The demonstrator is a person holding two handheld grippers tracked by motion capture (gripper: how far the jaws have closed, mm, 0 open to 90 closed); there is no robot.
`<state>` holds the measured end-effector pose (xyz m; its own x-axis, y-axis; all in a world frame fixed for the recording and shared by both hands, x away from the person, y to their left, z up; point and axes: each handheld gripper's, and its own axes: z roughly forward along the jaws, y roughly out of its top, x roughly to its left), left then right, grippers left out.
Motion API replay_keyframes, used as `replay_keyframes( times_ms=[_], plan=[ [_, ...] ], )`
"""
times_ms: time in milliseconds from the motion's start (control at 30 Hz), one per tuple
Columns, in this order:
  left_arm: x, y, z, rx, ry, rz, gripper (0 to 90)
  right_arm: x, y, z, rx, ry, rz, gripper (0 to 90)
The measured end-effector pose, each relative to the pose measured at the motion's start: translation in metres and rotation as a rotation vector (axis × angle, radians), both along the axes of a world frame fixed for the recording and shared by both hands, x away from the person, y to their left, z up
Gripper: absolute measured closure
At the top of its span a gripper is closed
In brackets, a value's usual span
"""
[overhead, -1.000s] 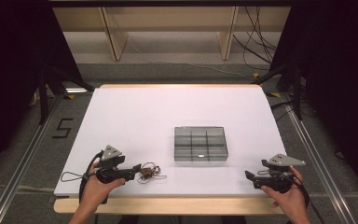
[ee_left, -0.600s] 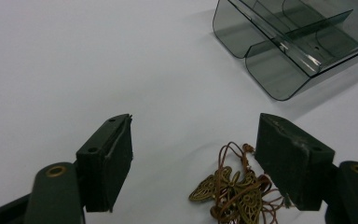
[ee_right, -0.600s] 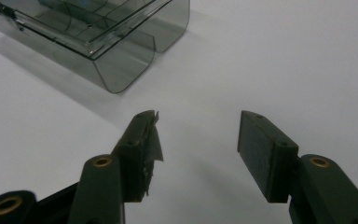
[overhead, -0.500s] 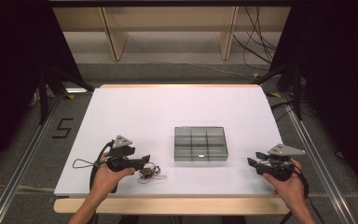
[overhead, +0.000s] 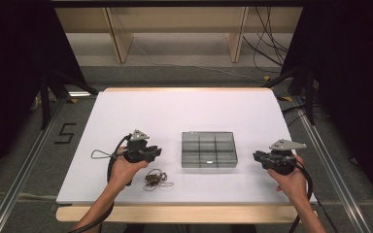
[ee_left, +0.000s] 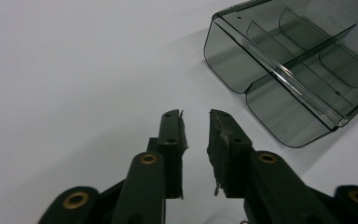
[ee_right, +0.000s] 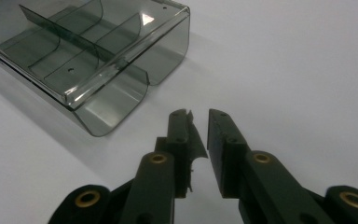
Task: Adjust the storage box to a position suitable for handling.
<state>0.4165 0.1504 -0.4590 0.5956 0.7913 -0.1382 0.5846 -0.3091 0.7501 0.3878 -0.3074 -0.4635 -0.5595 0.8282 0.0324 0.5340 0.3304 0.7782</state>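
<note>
Both hands have pushed forward on the table since a second ago, and both sets of jaws have just been closing with nothing between them.

High view: left gripper sits just beyond the small tangle of wire and brown bits, which lies loose on the white table by the left hand's wrist, untouched. Compartment tray sits mid-table between the two grippers, apart from both. Right gripper points left at the tray's right side, right hand low near the front edge. Both held roughly level, forearms angled in. My read: squaring up on the tray from either side, tangle to be sorted in later.

Left gripper view: jaws narrowed to a slim gap, empty; tray ahead to the right, dividers visible, compartments look empty.

Right gripper view: same, slim empty gap, tray ahead to the left.
</note>
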Motion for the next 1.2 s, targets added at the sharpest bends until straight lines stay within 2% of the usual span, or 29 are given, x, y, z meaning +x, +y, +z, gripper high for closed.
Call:
replay_keyframes(
  times_ms=[67,133,167,200,233,367,400,467,567,600,833,967,1067,1133,1200],
  plan=[
    [0.003,-0.007,0.0,0.009,-0.013,-0.009,79.3,0.003,0.002,0.001,-0.009,-0.007,0.02,83.0],
    [0.005,-0.01,0.0,0.011,-0.011,-0.023,81.6,0.006,0.006,0.001,-0.004,0.016,0.022,84.6],
    [0.007,-0.012,-0.001,0.01,-0.013,-0.027,82.7,0.01,0.006,0.0,-0.01,0.0,0.034,85.8],
    [0.009,-0.015,-0.001,0.007,-0.01,-0.027,84.0,0.011,0.009,-0.001,0.013,0.01,0.022,86.7],
    [0.011,-0.016,-0.002,0.004,-0.01,-0.031,84.9,0.015,0.009,-0.002,0.006,0.003,0.044,87.3],
    [0.016,-0.024,-0.005,-0.006,0.006,-0.039,87.3,0.024,0.018,-0.004,0.003,0.021,0.037,88.4],
    [0.017,-0.027,-0.006,0.004,0.012,-0.043,87.9,0.027,0.018,-0.004,-0.014,0.005,0.059,88.7],
    [0.019,-0.032,-0.007,0.001,0.019,-0.05,88.6,0.031,0.021,-0.004,-0.013,0.012,0.057,88.8],
    [0.021,-0.039,-0.007,-0.023,0.027,-0.058,88.9,0.037,0.024,-0.008,-0.019,0.015,0.066,89.0],
    [0.02,-0.041,-0.007,-0.023,0.027,-0.055,88.9,0.037,0.025,-0.007,-0.012,0.034,0.063,89.0],
    [0.02,-0.049,-0.005,-0.023,0.017,-0.074,88.9,0.037,0.03,-0.011,-0.021,0.016,0.085,89.0],
    [0.022,-0.049,-0.006,-0.017,0.02,-0.08,89.0,0.038,0.035,-0.014,-0.021,0.036,0.087,89.0],
    [0.023,-0.053,-0.01,-0.019,0.029,-0.09,89.0,0.039,0.037,-0.016,-0.023,0.039,0.089,89.1],
    [0.023,-0.055,-0.011,-0.014,0.035,-0.096,89.0,0.04,0.038,-0.018,-0.031,0.02,0.105,89.0],
    [0.023,-0.056,-0.011,-0.014,0.031,-0.085,89.0,0.04,0.039,-0.019,-0.022,0.032,0.104,89.1]
  ],
)
